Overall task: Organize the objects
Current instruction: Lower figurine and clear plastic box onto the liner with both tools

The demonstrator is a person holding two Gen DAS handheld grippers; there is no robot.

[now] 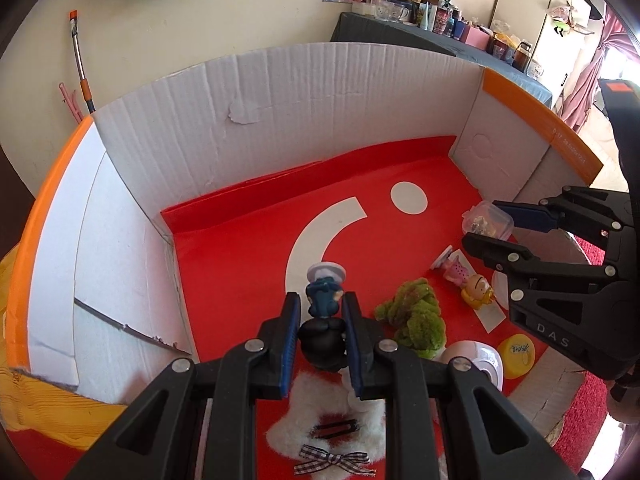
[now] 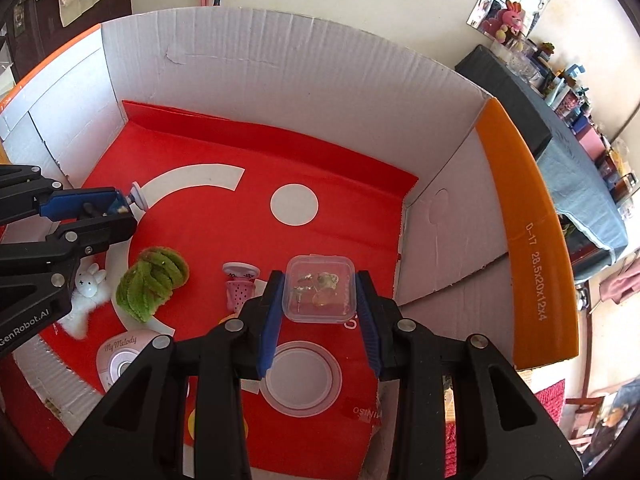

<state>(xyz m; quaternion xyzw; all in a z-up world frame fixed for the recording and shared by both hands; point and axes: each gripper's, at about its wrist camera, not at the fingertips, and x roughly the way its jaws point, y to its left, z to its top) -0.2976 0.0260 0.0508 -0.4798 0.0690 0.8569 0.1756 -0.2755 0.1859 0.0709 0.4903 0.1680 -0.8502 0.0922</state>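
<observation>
Left tool (image 1: 320,320) clamped on blue-black figurine (image 1: 323,304) over box (image 1: 280,92) w/ red floor, right tool (image 2: 318,300) gripping clear container (image 2: 320,288) far right, green fuzzy toy (image 2: 150,280) & pink figure (image 2: 240,286) btwn them, white lid (image 2: 300,378) near.

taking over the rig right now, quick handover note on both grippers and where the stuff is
Left gripper: shut on a blue and black figurine, above the red box floor.
Right gripper: shut on a clear plastic container of small items.
Lying in the box: green fuzzy toy, pink figurine, white fluffy clip, yellow disc, My Melody case.
Done: two items gripped. Left: place both; where is not shown.
</observation>
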